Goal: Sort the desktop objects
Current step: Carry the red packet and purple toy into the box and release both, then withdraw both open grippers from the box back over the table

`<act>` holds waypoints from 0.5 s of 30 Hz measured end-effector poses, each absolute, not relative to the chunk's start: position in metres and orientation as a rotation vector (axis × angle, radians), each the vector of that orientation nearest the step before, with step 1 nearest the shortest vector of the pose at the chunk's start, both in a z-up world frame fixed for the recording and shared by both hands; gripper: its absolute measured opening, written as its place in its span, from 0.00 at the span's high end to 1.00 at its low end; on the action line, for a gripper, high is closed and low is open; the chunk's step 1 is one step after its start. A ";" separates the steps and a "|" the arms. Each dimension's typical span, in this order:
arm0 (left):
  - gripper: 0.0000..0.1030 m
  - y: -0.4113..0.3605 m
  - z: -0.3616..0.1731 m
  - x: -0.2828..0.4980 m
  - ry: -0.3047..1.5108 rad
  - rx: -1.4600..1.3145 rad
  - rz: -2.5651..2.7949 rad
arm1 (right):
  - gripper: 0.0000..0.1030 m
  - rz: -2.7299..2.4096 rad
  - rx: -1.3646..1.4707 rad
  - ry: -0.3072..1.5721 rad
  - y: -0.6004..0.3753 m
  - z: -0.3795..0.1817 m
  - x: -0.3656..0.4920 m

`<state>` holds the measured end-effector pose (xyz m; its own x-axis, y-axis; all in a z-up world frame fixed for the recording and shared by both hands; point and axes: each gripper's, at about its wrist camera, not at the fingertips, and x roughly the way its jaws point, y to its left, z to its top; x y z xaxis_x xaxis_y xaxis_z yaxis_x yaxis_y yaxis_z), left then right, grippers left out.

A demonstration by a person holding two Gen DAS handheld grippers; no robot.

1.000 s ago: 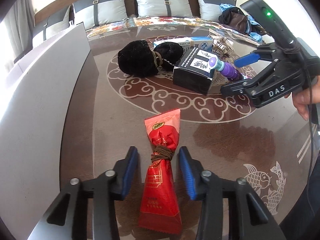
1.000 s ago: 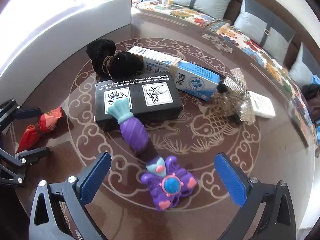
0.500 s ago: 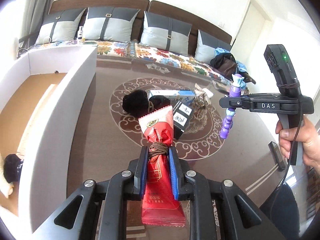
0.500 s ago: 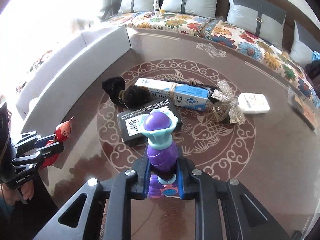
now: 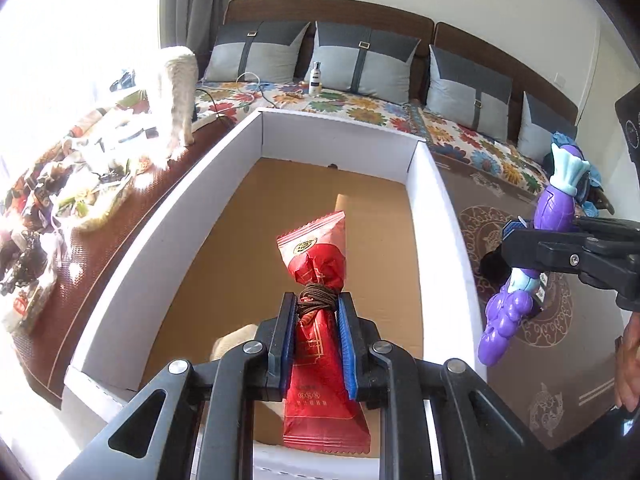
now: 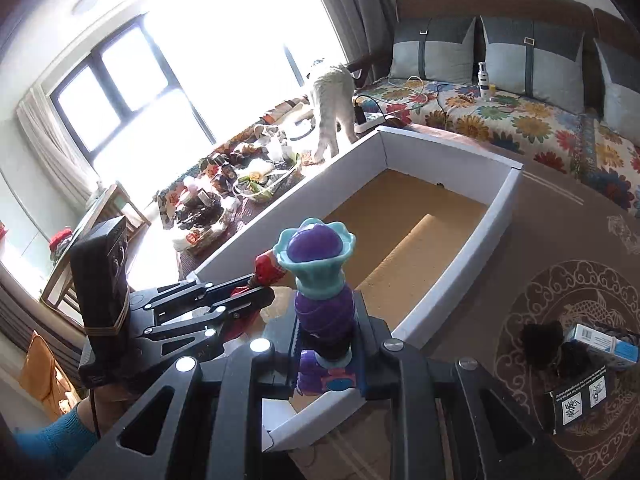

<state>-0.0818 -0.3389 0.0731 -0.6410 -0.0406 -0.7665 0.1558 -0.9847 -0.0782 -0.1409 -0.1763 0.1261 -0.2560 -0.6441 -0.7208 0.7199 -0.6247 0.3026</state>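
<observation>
My left gripper (image 5: 316, 312) is shut on a red snack packet (image 5: 318, 320) tied with brown cord and holds it above the near end of a white box (image 5: 168, 236) with a brown floor. My right gripper (image 6: 326, 344) is shut on a purple and teal toy (image 6: 320, 292) and holds it upright over the box's near right wall (image 6: 452, 276). In the left wrist view the right gripper (image 5: 516, 240) and the toy (image 5: 532, 256) hang just right of the box. In the right wrist view the left gripper (image 6: 264, 284) shows at the left with the packet's red tip (image 6: 269, 268).
A black box (image 6: 580, 400), a blue and white carton (image 6: 604, 344) and a black furry thing (image 6: 540, 340) lie on the patterned brown table (image 6: 560, 240). A pale item (image 5: 234, 342) lies in the box. A cat (image 6: 332, 100) stands beyond the box beside a cluttered ledge (image 6: 240, 184).
Both grippers closed on their objects, lifted them off the table and swung left. They now hang over the white box's near end.
</observation>
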 end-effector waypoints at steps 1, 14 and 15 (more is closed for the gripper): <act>0.81 -0.346 0.065 -0.086 0.192 1.321 -2.717 | 0.79 -1.973 1.104 0.133 -0.192 0.115 -0.143; 0.25 -0.356 0.052 -0.064 0.195 1.245 -2.599 | 0.07 -2.250 0.981 0.026 -0.157 0.106 -0.161; 0.25 -0.350 0.057 -0.062 0.208 1.229 -2.621 | 0.07 -2.290 0.943 0.057 -0.140 0.110 -0.156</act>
